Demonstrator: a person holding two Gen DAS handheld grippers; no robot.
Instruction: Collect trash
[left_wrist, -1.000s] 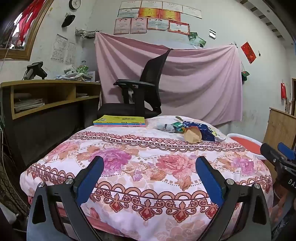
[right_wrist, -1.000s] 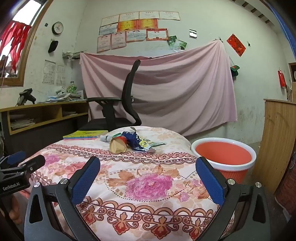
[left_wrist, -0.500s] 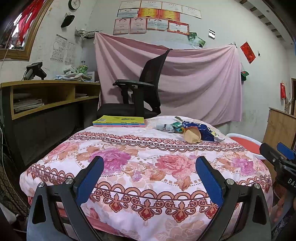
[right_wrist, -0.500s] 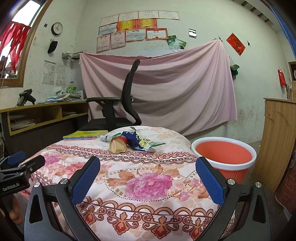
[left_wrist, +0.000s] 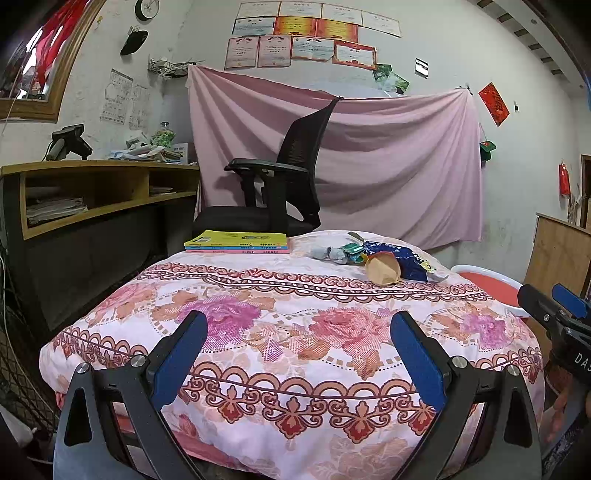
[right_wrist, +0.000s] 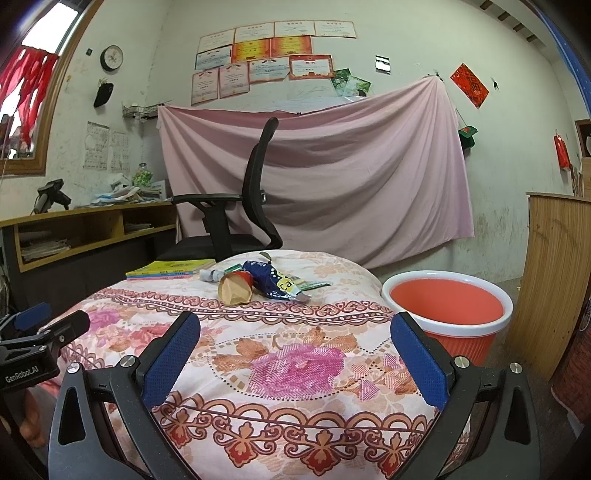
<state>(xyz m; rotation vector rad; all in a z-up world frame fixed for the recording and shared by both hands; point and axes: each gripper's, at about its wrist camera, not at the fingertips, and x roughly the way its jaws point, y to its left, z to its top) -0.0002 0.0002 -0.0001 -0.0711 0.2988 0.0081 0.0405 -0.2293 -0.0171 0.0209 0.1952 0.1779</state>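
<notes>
A heap of trash lies at the far side of the floral-covered table (left_wrist: 280, 332): a tan paper cup (left_wrist: 383, 270) on its side, a blue snack wrapper (left_wrist: 404, 258), a grey crumpled wrapper (left_wrist: 328, 253) and green scraps. The right wrist view shows the cup (right_wrist: 234, 290) and the blue wrapper (right_wrist: 273, 282) too. A red bin with a white rim (right_wrist: 447, 314) stands right of the table. My left gripper (left_wrist: 295, 354) is open and empty over the near edge. My right gripper (right_wrist: 295, 354) is open and empty, also near the front.
A stack of books (left_wrist: 238, 242) lies at the table's far left. A black office chair (left_wrist: 280, 199) stands behind the table. A wooden desk (left_wrist: 92, 195) is at the left and a wooden cabinet (right_wrist: 554, 277) at the right, beside the bin.
</notes>
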